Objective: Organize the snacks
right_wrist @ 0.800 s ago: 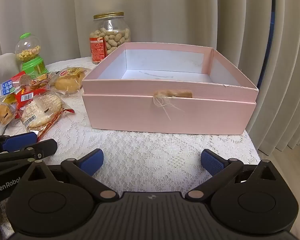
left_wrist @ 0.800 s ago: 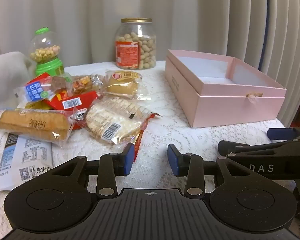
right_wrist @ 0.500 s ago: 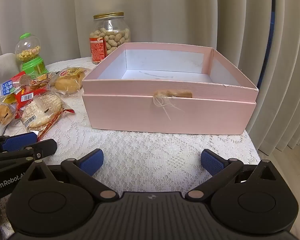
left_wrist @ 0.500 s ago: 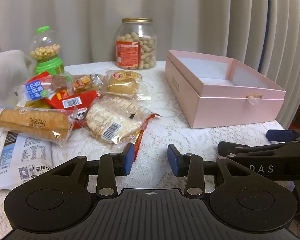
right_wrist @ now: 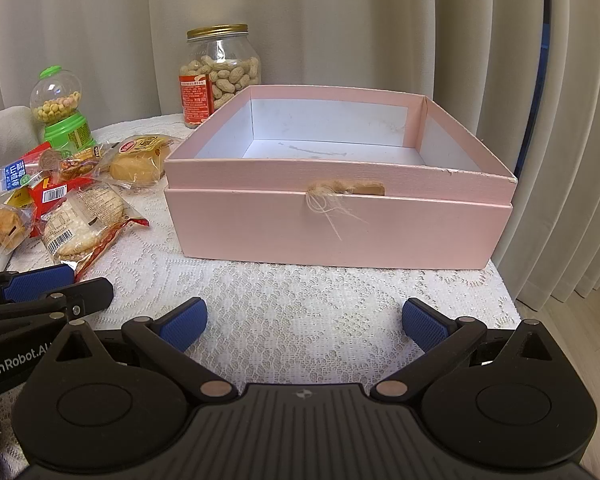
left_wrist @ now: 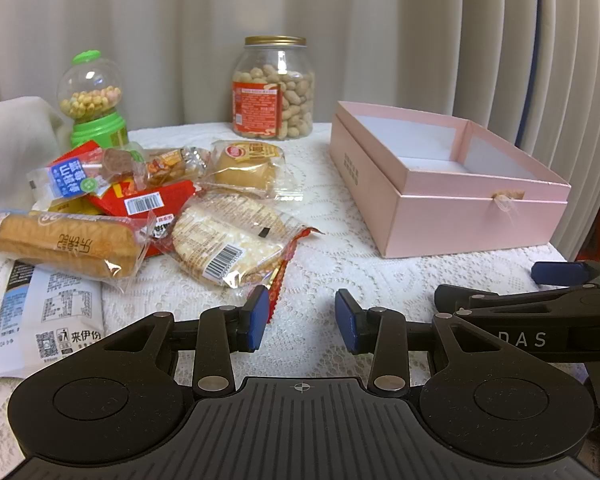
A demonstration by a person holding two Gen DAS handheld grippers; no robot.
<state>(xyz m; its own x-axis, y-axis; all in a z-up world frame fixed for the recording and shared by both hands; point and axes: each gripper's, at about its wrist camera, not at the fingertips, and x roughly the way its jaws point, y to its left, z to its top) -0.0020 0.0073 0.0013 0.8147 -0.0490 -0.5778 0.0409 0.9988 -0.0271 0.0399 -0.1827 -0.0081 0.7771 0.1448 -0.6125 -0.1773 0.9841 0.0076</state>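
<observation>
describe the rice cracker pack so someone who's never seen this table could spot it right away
Start at the open pink box and look left across the lace tablecloth to the snack pile. The rice cracker pack lies at the pile's near edge: clear wrapper, pale bumpy round crackers, barcode sticker, red crimped end.

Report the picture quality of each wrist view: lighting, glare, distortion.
Left wrist view: dim warm light, fisheye bends the curtain, glare spots on the rice cracker wrapper and peanut jar. Right wrist view: evenly lit, sharp pink box, dark corner vignetting, curved table edge.
</observation>
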